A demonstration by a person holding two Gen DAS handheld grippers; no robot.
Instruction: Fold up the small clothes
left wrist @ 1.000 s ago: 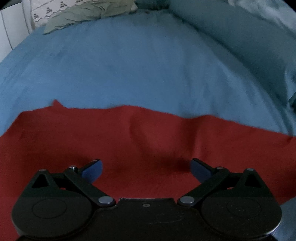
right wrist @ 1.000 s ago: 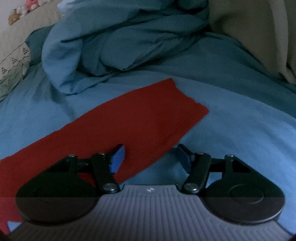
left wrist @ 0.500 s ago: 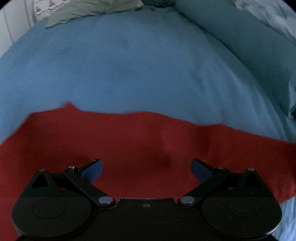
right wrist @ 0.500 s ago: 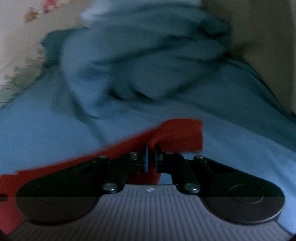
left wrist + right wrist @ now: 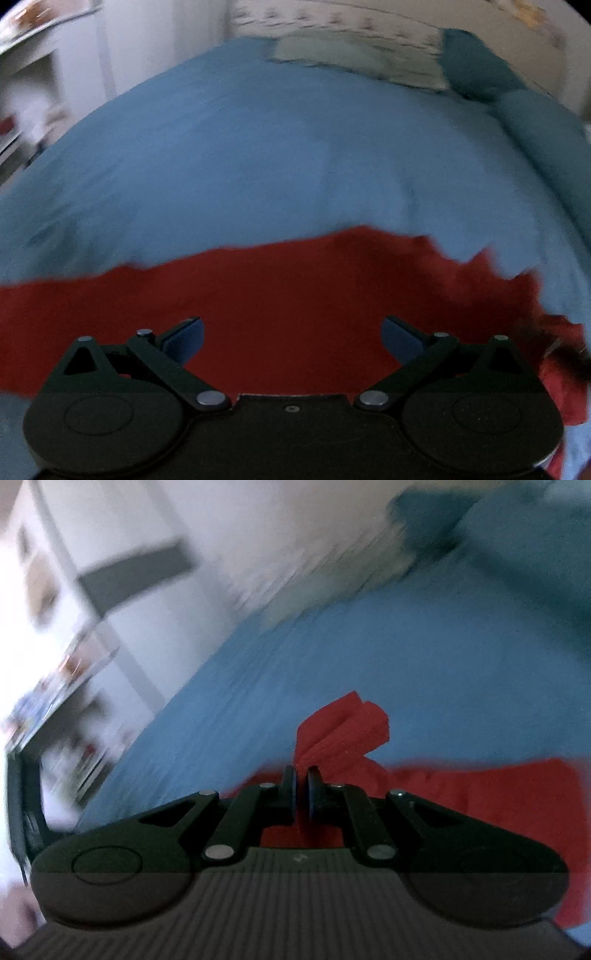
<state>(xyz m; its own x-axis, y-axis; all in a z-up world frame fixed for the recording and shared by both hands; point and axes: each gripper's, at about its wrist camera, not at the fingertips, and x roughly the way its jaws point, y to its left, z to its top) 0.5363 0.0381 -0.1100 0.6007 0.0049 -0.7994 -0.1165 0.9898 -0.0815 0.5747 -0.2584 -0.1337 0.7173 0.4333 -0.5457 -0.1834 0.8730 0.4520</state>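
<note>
Blue bedsheet [image 5: 258, 155] covers the bed, teal pillows [image 5: 476, 66] and a pale patterned cover [image 5: 354, 55] at the far end, white wall and shelving off to the left, all smeared by motion blur. Right gripper [image 5: 301, 775]: jaws pinched together on a bunched corner of the red cloth [image 5: 343, 731]; the corner sticks up past the fingertips in a crumpled fold, clear of the sheet. The rest of the cloth trails off to the right and under the gripper body. Left gripper [image 5: 291, 332]: jaws spread wide, blue pads [image 5: 184, 334] gripping nothing, hovering over the red cloth [image 5: 280, 288], which lies as a wide band across the sheet just beyond and beneath the fingers. Can't tell if the pads touch the fabric. Cloth's right end in the left wrist view is rumpled and raised, edges blurred; its near part is hidden under the gripper. Garment type is not readable in either view.
</note>
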